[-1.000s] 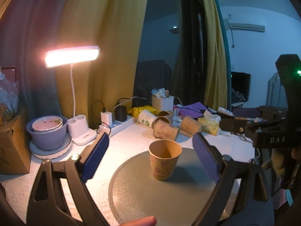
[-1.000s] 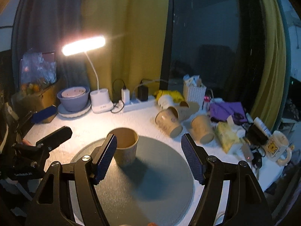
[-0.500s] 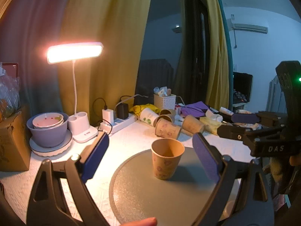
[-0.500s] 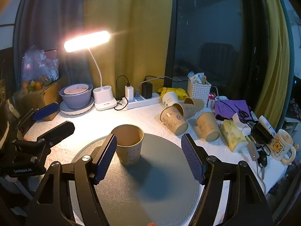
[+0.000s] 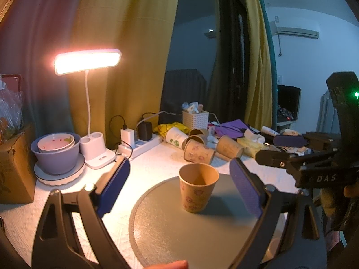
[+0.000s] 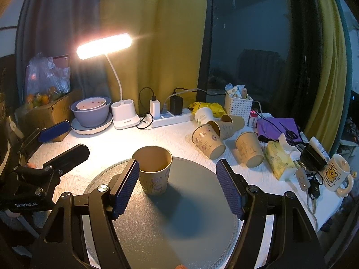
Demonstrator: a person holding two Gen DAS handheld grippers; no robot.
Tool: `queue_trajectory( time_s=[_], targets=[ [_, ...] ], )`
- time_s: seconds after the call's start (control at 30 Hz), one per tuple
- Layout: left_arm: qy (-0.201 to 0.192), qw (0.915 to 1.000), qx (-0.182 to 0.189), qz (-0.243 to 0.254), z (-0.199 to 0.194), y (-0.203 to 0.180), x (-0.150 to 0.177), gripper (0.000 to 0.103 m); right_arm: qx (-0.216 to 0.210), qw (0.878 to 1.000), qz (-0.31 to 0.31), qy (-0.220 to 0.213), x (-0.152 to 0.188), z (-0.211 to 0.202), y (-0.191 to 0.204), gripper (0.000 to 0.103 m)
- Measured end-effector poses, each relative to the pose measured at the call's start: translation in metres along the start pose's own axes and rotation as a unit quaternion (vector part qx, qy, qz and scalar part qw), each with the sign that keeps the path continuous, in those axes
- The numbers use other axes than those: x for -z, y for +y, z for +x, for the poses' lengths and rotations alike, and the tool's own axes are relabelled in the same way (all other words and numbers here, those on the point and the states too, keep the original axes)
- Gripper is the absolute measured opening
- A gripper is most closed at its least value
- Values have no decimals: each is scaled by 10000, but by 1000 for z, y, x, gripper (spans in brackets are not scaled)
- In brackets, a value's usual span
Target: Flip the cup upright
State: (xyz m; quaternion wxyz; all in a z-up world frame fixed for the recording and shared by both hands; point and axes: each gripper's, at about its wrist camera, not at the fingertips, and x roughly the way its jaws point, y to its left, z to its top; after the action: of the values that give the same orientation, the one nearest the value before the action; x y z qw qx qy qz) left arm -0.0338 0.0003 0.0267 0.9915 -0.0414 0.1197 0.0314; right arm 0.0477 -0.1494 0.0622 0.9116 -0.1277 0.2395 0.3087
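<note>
A brown paper cup (image 5: 198, 186) stands upright, mouth up, on a round grey mat (image 5: 202, 228). It also shows in the right wrist view (image 6: 154, 168) on the mat (image 6: 179, 219). My left gripper (image 5: 179, 186) is open and empty, its blue pads on either side of the cup and nearer the camera, apart from it. My right gripper (image 6: 177, 183) is open and empty; its left pad hides the cup's near left side, touching or not I cannot tell. Each gripper shows in the other's view, the right one (image 5: 278, 148) and the left one (image 6: 65, 143).
Several paper cups (image 6: 224, 139) lie on their sides behind the mat. A lit desk lamp (image 6: 122, 112), stacked bowls (image 6: 90, 112), a power strip (image 6: 170, 117), a white basket (image 6: 238, 106), a tissue pack (image 6: 279, 162), keys and a mug (image 6: 335, 174) crowd the table's back and right.
Both grippers have drawn back and risen a little from the upright cup. The cup has not moved.
</note>
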Motion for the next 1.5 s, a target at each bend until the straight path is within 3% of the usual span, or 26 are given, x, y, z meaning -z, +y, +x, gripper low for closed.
queue_trajectory(
  time_s=[1.5],
  targets=[
    [15,10000,11,0,1,1,2,91,-21,10000,27,58,5,3,-1,74]
  ],
)
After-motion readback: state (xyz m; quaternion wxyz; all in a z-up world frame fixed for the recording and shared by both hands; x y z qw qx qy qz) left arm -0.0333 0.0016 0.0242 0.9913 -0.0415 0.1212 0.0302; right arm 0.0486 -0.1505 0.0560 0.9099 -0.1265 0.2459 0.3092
